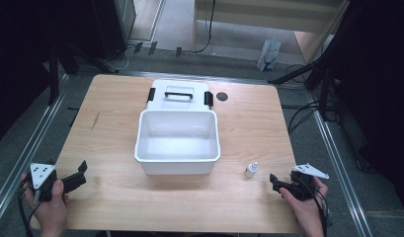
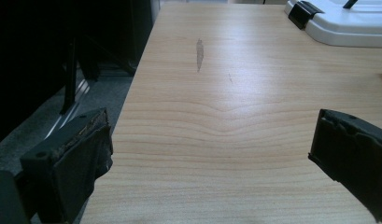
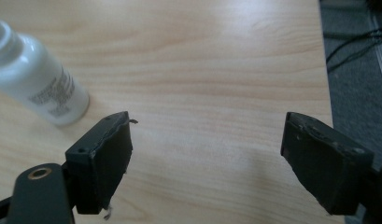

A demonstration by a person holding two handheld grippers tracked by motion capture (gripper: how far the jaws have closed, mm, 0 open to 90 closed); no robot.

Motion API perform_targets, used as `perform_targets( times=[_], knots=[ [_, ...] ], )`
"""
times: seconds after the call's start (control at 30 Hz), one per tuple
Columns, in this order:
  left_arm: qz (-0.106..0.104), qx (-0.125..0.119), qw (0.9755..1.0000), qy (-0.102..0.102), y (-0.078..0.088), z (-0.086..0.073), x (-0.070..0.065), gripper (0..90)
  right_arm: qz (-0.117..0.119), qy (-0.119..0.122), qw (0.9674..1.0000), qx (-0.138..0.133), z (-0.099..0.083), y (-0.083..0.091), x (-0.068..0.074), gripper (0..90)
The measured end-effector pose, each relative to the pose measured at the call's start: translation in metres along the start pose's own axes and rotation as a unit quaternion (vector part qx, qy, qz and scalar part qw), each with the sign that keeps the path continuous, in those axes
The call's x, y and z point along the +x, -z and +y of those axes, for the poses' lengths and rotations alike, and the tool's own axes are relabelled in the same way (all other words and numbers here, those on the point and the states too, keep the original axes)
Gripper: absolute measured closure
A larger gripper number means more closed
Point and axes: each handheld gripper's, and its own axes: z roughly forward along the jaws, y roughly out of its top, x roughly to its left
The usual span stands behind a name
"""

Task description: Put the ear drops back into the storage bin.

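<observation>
Grippers poised beside a small bottle and an open box

Wooden table (image 1: 115, 123) seen from above. A small white bottle (image 1: 251, 170) stands upright near the front right, just beside the open white box (image 1: 177, 159), whose lid (image 1: 179, 94) lies behind it. The right gripper (image 1: 275, 181) rests near the bottle, jaws spread wide and empty. The left gripper (image 1: 81, 174) sits at the front left, well apart, jaws likewise spread. The approach seems to be in hand: the right gripper would next need to centre its jaws around the bottle, then close.
</observation>
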Motion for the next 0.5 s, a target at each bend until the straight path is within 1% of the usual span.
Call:
perform_targets(
  times=[0.03,0.07,0.1,0.13,0.17,0.2,0.23,0.27,0.3,0.33,0.37,0.4,0.43,0.47,0.5],
  knots=[
    [0.000,0.001,1.0000,-0.001,0.000,0.000,0.000,0.0,-0.001,0.010,0.9998,0.017,0.004,0.000,0.001,16.6],
    [-0.001,0.001,1.0000,-0.002,0.000,0.000,0.000,0.0,0.000,0.017,0.9990,0.041,0.009,0.001,0.001,17.1],
    [0.000,0.001,1.0000,-0.001,0.000,0.000,0.000,0.0,0.008,0.023,0.9967,0.078,0.016,0.000,0.002,17.6],
    [0.000,0.002,1.0000,0.000,0.000,0.000,0.000,0.0,0.012,0.032,0.9932,0.112,0.022,-0.001,0.002,17.8],
    [0.000,0.002,1.0000,0.000,-0.001,0.000,0.000,0.0,0.013,0.037,0.9898,0.137,0.027,-0.002,0.002,18.0],
    [0.000,0.003,1.0000,-0.001,-0.001,0.000,0.000,0.0,0.009,0.049,0.9827,0.178,0.034,-0.004,0.004,18.2],
    [-0.001,0.002,1.0000,0.000,-0.001,0.000,0.000,0.0,0.001,0.067,0.9764,0.206,0.040,-0.005,0.006,18.2],
    [-0.001,0.003,1.0000,0.000,-0.001,0.000,0.000,0.0,-0.006,0.081,0.9712,0.224,0.045,-0.005,0.008,18.4],
    [-0.002,0.003,1.0000,0.001,-0.001,0.000,0.000,0.0,-0.009,0.097,0.9635,0.249,0.052,-0.006,0.011,17.7],
    [-0.002,0.003,1.0000,0.001,-0.001,0.000,0.000,0.0,0.000,0.108,0.9529,0.283,0.061,-0.005,0.014,16.2],
    [-0.002,0.005,1.0000,0.001,-0.001,0.000,0.000,0.0,0.005,0.118,0.9460,0.302,0.066,-0.005,0.017,15.4],
    [-0.002,0.004,1.0000,0.001,-0.001,0.000,0.000,0.0,0.007,0.138,0.9348,0.327,0.073,-0.005,0.022,15.4],
    [-0.002,0.004,1.0000,0.001,-0.001,0.000,0.000,0.0,0.007,0.151,0.9265,0.345,0.078,-0.005,0.027,15.4],
    [-0.002,0.003,1.0000,0.001,-0.001,0.000,0.000,0.0,0.004,0.163,0.9198,0.357,0.083,-0.005,0.031,16.2],
    [-0.002,0.002,1.0000,0.001,-0.001,0.000,0.000,0.0,0.003,0.174,0.9151,0.364,0.087,-0.006,0.034,17.2]
  ],
)
